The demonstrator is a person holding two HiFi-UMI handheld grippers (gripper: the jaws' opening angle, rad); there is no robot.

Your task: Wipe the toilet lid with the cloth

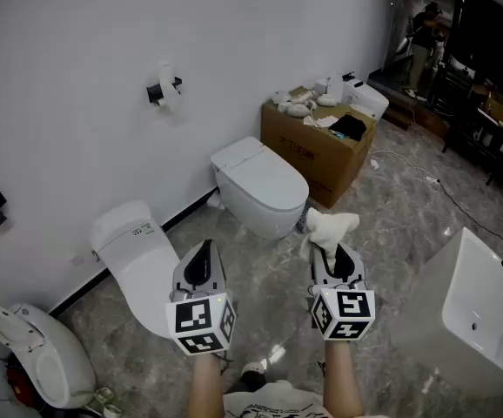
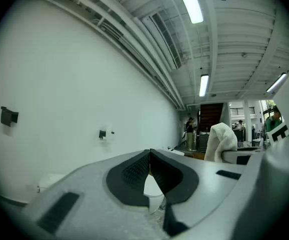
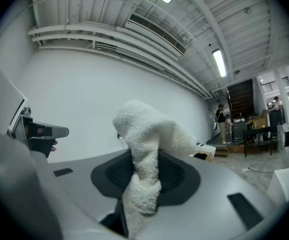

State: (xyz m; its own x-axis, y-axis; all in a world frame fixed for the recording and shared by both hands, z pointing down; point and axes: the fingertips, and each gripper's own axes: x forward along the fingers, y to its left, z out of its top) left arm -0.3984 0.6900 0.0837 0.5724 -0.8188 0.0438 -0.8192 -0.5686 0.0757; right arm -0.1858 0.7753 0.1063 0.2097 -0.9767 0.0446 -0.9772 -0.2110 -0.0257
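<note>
A white terry cloth [image 1: 329, 230] [image 3: 145, 159] sticks up out of my right gripper [image 1: 331, 252] [image 3: 143, 170], whose jaws are shut on it. My left gripper [image 1: 201, 263] [image 2: 149, 166] is shut with nothing between its jaws. Both are held in the air, side by side, above the marble floor. Ahead of them stands a white toilet [image 1: 260, 186] with its lid down, against the white wall. In the left gripper view the cloth [image 2: 221, 141] shows at the right.
Another white toilet [image 1: 138, 255] stands left of my left gripper, and a third one [image 1: 30, 355] at the far left. A cardboard box [image 1: 318, 149] holding rags sits behind the toilet. A white basin [image 1: 478, 310] is at right. A person [image 1: 422, 45] stands far back.
</note>
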